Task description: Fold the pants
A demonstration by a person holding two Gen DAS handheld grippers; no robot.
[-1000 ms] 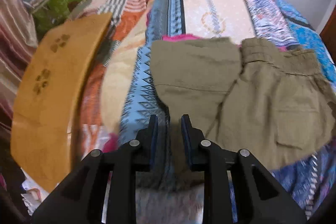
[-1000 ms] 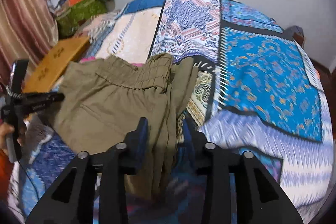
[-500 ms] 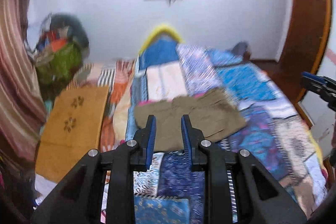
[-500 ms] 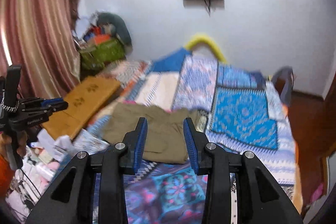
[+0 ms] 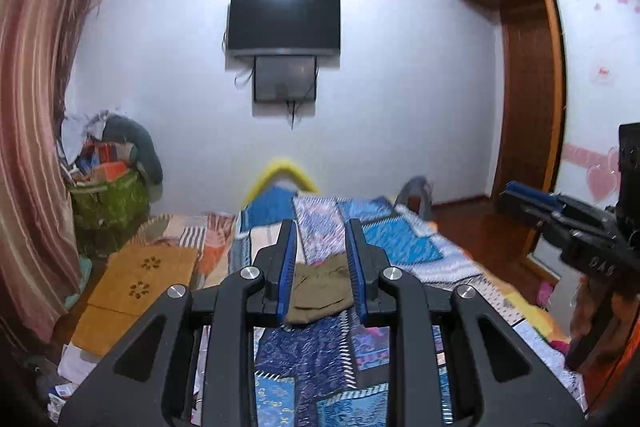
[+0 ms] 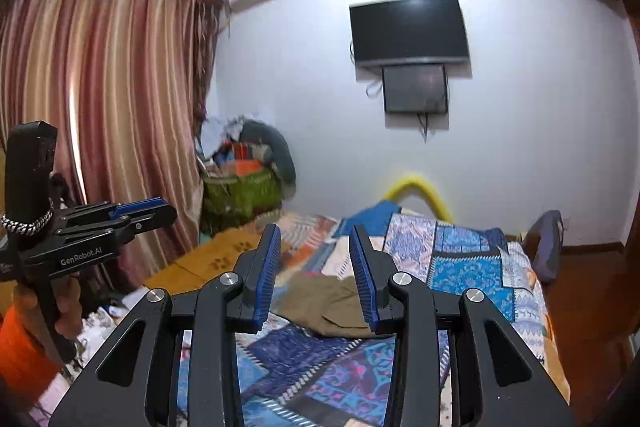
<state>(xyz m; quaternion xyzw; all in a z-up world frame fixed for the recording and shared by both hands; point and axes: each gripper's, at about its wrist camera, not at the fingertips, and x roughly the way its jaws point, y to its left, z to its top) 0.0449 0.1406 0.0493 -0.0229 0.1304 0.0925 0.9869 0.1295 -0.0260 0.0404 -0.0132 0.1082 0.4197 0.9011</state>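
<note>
So I've got both grippers up and level, looking down the length of the bed, and neither has anything in it. The left gripper has its blue pads apart with empty air between them, and the right gripper is spread a bit wider, also holding nothing. The pants are lying on the patchwork bedspread in the middle distance, well apart from both sets of fingers, as 1 compact olive bundle with a pocket flap showing toward the near edge in the right view. To me that reads as folded and set down, so I'd call the job basically done, though from this far back I can't really tell how square the edges are or whether a leg is poking out underneath. What could go wrong from here: if I go back in to tidy it, pinching just the top layer would drag the fold open, since that fabric looks loose and floppy. The quilt is also soft and lumpy, so pushing on the bundle could slide it instead of flattening it. There's a yellow-brown board on the left side of the bed, and swinging the left gripper low on the way back could clip it. Each view also shows the other gripper near its edge, so a careless inward sweep might knock them together.
</note>
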